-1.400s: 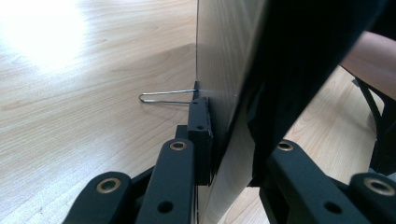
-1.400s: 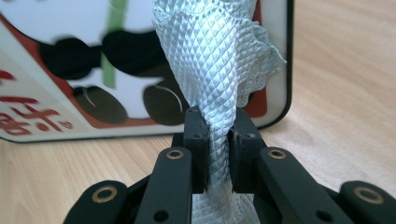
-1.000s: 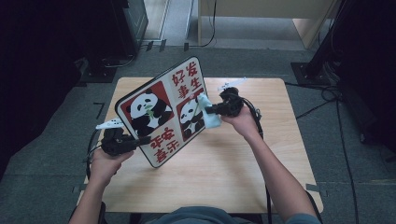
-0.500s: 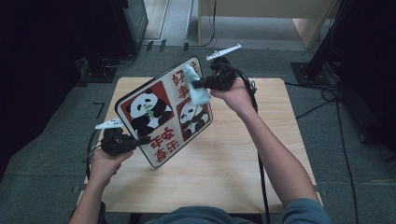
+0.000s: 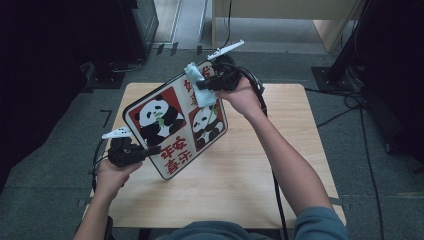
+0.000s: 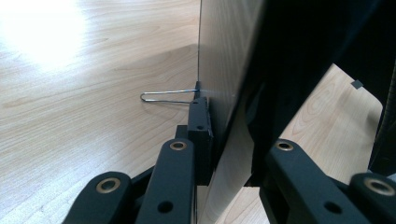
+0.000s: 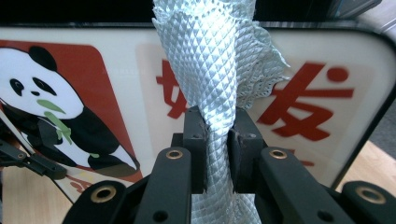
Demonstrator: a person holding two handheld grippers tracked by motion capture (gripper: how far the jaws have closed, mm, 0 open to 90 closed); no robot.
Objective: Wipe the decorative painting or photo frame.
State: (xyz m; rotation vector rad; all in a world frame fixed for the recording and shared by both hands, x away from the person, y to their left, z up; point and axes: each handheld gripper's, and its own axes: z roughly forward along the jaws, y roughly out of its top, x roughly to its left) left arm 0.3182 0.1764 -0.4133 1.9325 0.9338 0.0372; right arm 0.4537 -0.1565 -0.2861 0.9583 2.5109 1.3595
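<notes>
- A light wooden worktop point(image 5: 240, 185) is seen on grey carpet point(image 5: 60, 200).
- Black cables point(image 5: 350, 107) are laid on the floor at the right.
- A pale cabinet point(image 5: 280, 22) is placed beyond.

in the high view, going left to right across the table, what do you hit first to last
left gripper clamped on the board's near edge → panda sign board, held tilted up off the table → pale cloth on the board's upper part → right gripper pinching the cloth → bare wooden table

Panda board point(image 5: 175, 127) bears red Chinese characters, including 好
</notes>
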